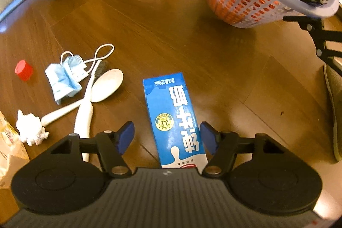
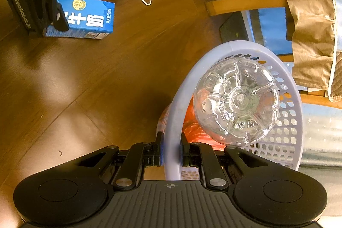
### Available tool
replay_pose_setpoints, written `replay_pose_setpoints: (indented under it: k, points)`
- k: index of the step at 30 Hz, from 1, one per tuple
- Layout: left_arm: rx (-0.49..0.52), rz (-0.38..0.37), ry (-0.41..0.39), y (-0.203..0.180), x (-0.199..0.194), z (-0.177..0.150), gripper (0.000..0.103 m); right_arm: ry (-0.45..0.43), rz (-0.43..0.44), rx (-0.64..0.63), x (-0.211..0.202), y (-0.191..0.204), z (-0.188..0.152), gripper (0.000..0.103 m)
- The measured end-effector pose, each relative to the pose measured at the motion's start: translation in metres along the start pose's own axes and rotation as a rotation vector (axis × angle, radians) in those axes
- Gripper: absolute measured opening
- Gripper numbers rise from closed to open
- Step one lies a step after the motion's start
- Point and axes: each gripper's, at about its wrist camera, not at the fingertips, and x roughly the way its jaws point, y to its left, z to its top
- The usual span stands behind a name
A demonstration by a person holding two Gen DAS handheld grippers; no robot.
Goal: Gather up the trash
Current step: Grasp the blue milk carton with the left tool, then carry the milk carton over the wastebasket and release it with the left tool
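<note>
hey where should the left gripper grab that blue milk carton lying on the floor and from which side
Grip the milk carton across its two long narrow sides, near mid-length, coming down from above. It lies flat on the floor, and the open left gripper already straddles its near end, so closing there probably works.

the left gripper is black plastic with two blue pads at its tips, one toward 10 o'clock, one toward 2. each finger rides on a flat black link arm pinned with a silver screw. behind them sit two rounded black housings, each with a raised disc, flanking a grey ribbed plate that carries a small white crosshair mark at 12 o'clock. the right gripper has the same build: black links, silver screws, blue pads, ribbed grey plate. white lettering runs along the left gripper's side in the right wrist view, perhaps a brand name; it is too warped to read.
</note>
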Motion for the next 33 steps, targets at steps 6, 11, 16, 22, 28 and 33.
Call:
replay_pose_setpoints:
  k: [6, 11, 16, 22, 28, 33]
  points:
    - [0.007, -0.012, 0.009, -0.002, 0.001, 0.000, 0.057, 0.001, 0.004, 0.008, 0.002, -0.001, 0.001, 0.010]
    - [-0.005, 0.007, 0.023, -0.007, 0.011, -0.002, 0.058, 0.001, 0.004, 0.009, 0.003, -0.002, 0.001, 0.010]
    - [0.007, -0.001, 0.037, -0.006, 0.014, -0.006, 0.047, 0.001, 0.006, 0.008, 0.003, -0.001, 0.001, 0.010]
    - [0.072, -0.024, 0.036, -0.002, 0.004, -0.006, 0.044, 0.002, 0.009, 0.010, 0.003, -0.001, 0.002, 0.010]
    - [0.122, -0.033, 0.021, 0.008, -0.015, 0.001, 0.044, 0.006, 0.017, 0.007, 0.003, 0.001, 0.003, 0.010]
    - [0.139, -0.042, 0.005, 0.016, -0.037, 0.016, 0.044, 0.006, 0.020, 0.004, 0.002, 0.002, 0.003, 0.010]
